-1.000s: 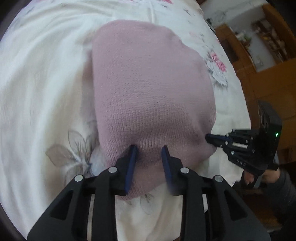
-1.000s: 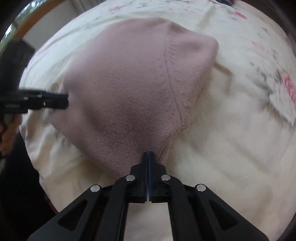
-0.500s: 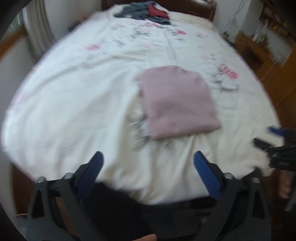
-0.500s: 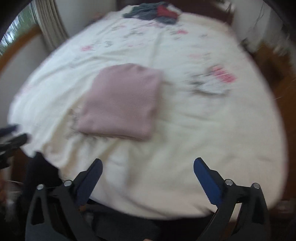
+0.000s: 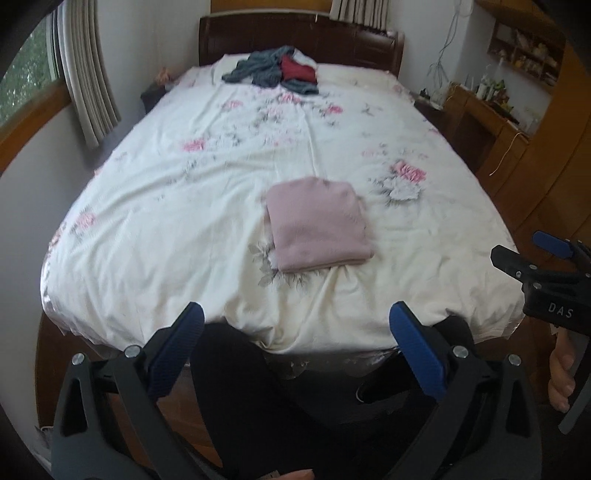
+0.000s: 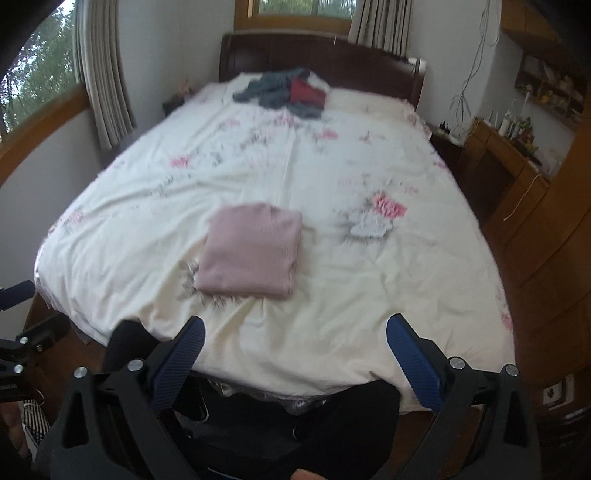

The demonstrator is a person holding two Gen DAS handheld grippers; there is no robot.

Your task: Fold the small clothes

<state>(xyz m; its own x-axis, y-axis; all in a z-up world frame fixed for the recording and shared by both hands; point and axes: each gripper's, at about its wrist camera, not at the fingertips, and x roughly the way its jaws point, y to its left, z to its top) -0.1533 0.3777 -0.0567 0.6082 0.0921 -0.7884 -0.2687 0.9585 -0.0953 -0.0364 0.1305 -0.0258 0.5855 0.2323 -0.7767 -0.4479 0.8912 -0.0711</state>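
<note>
A folded pink knit garment (image 5: pixel 317 223) (image 6: pixel 251 249) lies flat on the white floral bedsheet (image 5: pixel 207 206) (image 6: pixel 388 295) near the foot of the bed. My left gripper (image 5: pixel 295 347) is held back beyond the foot of the bed, open wide, with nothing between its blue fingers. My right gripper (image 6: pixel 293 356) is likewise pulled back and open, holding nothing. The right gripper (image 5: pixel 546 258) also shows at the right edge of the left wrist view, and the left gripper (image 6: pixel 18 317) at the left edge of the right wrist view.
A pile of grey and red clothes (image 5: pixel 275 70) (image 6: pixel 284 90) lies near the dark headboard (image 5: pixel 295 33). Wooden furniture (image 5: pixel 491 122) stands to the right of the bed. Curtains (image 5: pixel 86 74) and a window are on the left. Dark trousers (image 5: pixel 288 398) fill the foreground.
Both grippers let go of the pink garment, opened wide and drew far back from the bed. The garment now lies folded on the sheet.
</note>
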